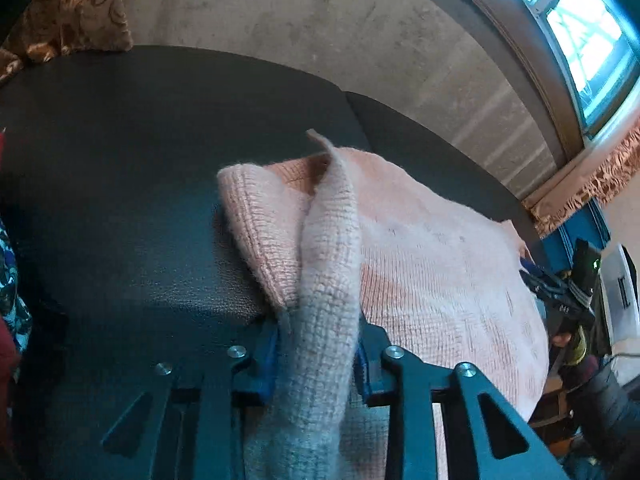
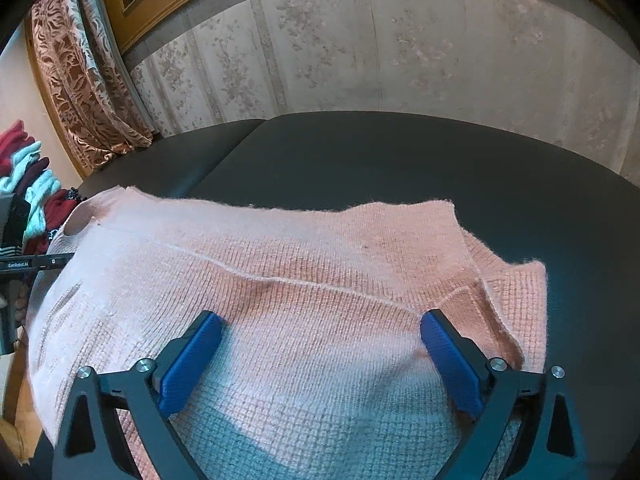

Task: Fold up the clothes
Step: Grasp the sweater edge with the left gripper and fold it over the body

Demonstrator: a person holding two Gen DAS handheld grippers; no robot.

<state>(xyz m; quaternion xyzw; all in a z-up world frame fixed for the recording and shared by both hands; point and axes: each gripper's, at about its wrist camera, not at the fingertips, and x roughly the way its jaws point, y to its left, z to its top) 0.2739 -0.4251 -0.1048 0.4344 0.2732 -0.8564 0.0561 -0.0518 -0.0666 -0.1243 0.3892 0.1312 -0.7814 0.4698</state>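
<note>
A pale pink knitted sweater (image 2: 280, 264) lies spread over a dark table (image 2: 400, 152). In the left wrist view a thick fold of the pink sweater (image 1: 324, 288) rises up between the blue pads, and my left gripper (image 1: 318, 344) is shut on that fold. The rest of the knit drapes away to the right. In the right wrist view my right gripper (image 2: 320, 332) stands wide open just above the flat knit, with its blue pads (image 2: 196, 356) apart and nothing pinched between them. A seam line runs across the fabric ahead of it.
A wallpapered wall (image 2: 360, 48) runs behind the table. Patterned curtains (image 2: 80, 80) hang by a window frame. A pile of red, white and dark clothes (image 2: 28, 184) sits at the left. A bright window (image 1: 580, 32) is at the upper right in the left wrist view.
</note>
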